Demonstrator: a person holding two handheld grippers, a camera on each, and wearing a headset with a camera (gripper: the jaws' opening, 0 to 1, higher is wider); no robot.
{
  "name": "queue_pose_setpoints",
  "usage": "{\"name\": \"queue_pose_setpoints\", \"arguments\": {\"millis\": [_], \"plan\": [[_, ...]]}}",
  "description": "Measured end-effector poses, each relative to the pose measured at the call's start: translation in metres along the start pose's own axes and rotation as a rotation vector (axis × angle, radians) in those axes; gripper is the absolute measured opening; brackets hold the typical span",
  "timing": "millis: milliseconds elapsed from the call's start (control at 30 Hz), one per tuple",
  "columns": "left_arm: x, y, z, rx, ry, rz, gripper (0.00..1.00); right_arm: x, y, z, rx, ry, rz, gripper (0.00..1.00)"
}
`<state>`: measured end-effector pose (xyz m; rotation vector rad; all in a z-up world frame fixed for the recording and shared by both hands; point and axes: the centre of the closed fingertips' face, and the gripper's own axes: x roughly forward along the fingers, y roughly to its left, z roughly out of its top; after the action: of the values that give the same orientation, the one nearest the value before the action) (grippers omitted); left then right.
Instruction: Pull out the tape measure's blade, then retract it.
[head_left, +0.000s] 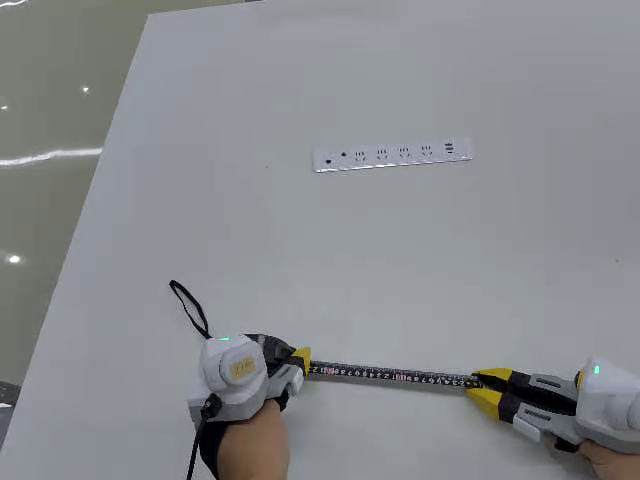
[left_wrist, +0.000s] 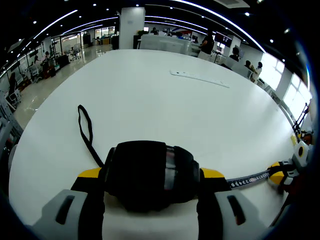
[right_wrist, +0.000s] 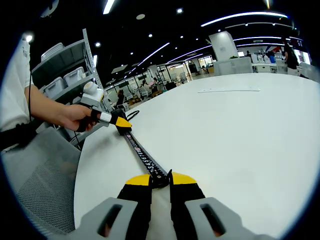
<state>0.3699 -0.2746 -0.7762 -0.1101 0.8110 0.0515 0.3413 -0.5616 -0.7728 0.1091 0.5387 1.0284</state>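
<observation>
**Work surface.** A large white tabletop carries every item. The reference item is a long white plastic power strip, which lies flat on it.

**Tape measure.** The tape measure, with a black rounded case, sits well apart from the power strip, on the person's side of it and off its left end. The left gripper clamps the case. Its yellow-tipped fingers press against opposite sides of the case, one on each side.

**Blade.** The dark blade, printed with numerals, is drawn out of the case. It runs roughly parallel to the power strip, low over the tabletop. Whether it touches the surface cannot be told. The right gripper holds the free end of the blade. Its yellow-and-black fingers are almost together and pinch the blade tip between them.

**Strap.** A thin black looped strap trails from the case across the tabletop, on the side facing the power strip and further left. It lies apart from both grippers' fingers.
</observation>
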Motion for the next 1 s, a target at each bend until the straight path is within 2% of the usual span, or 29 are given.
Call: {"name": "queue_pose_setpoints", "arguments": {"millis": [1000], "plan": [[0.001, 0.001, -0.001, -0.002, 0.008, -0.004, 0.73, 0.021, 0.012, 0.005, -0.026, -0.002, 0.029, 0.12]]}}
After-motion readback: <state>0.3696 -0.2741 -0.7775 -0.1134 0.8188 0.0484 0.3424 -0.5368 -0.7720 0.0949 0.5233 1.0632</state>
